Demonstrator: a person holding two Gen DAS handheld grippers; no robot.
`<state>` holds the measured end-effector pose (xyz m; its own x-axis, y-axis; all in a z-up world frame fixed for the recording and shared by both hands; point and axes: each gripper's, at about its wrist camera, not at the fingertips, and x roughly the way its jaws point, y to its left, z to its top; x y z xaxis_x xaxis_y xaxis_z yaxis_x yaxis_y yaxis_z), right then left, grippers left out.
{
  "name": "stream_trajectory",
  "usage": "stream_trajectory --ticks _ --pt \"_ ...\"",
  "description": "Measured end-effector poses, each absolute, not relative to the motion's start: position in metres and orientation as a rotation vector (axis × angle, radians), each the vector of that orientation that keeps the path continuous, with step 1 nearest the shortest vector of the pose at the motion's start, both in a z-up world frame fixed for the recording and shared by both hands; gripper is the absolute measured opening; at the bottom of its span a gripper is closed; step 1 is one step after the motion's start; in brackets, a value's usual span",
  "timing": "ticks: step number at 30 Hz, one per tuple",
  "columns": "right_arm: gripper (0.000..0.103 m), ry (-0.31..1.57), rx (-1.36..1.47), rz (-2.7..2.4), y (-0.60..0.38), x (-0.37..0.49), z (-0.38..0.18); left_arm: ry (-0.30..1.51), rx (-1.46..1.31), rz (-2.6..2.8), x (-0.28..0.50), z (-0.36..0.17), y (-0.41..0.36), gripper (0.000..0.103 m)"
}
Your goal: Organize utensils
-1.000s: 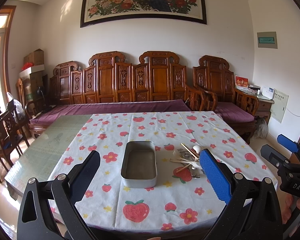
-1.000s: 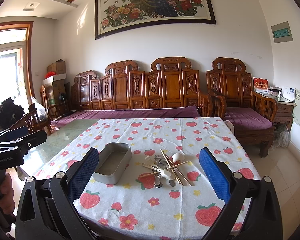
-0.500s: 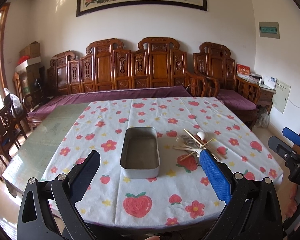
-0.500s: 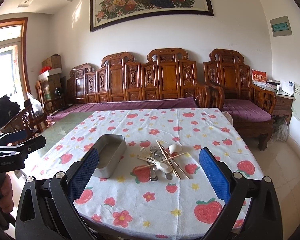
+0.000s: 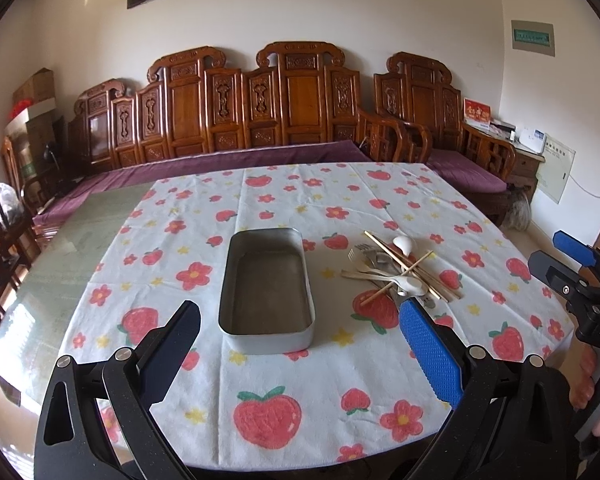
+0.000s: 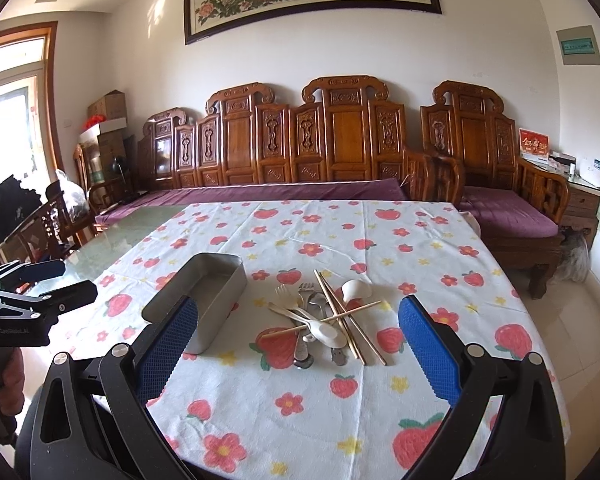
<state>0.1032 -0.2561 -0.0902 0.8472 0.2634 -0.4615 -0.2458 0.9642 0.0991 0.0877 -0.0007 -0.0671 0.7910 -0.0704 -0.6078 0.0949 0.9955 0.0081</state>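
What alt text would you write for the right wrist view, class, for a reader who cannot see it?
An open gripper hangs over a pile of utensils, spoons, forks and chopsticks, lying on a strawberry-print tablecloth. An empty metal tray sits left of the pile, and the other gripper shows at the left edge. A carved wooden bench lines the wall behind.

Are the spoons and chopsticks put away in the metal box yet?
Not yet. The metal box is empty. Both the left gripper and the right gripper are open and hold nothing. Everything is left: the chopsticks, spoons, and forks lie in a crossed pile on the tablecloth beside the box.
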Motion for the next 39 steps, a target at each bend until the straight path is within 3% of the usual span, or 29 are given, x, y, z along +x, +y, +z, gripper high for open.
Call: stream_trajectory --ticks 6,11,16,27,32,39 --pt "0.095 0.529 0.025 0.26 -0.262 0.142 -0.106 0.718 0.055 -0.117 0.114 -0.085 -0.004 0.097" --pt "0.077 0.579 0.016 0.248 -0.273 0.178 -0.125 0.769 0.043 -0.152 0.136 -0.101 -0.006 0.097" --pt "0.066 0.642 0.016 0.256 -0.284 0.216 -0.152 0.791 0.056 -0.163 0.154 -0.112 -0.01 0.097" --pt "0.058 0.824 -0.086 0.393 -0.251 0.27 -0.232 0.845 0.07 -0.198 0.182 -0.135 -0.026 0.097" --pt "0.05 0.863 -0.101 0.452 -0.244 0.283 -0.249 0.859 0.063 -0.214 0.188 -0.14 -0.032 0.097" --pt "0.045 0.896 -0.094 0.525 -0.232 0.295 -0.254 0.87 0.061 -0.205 0.189 -0.143 -0.034 0.096"
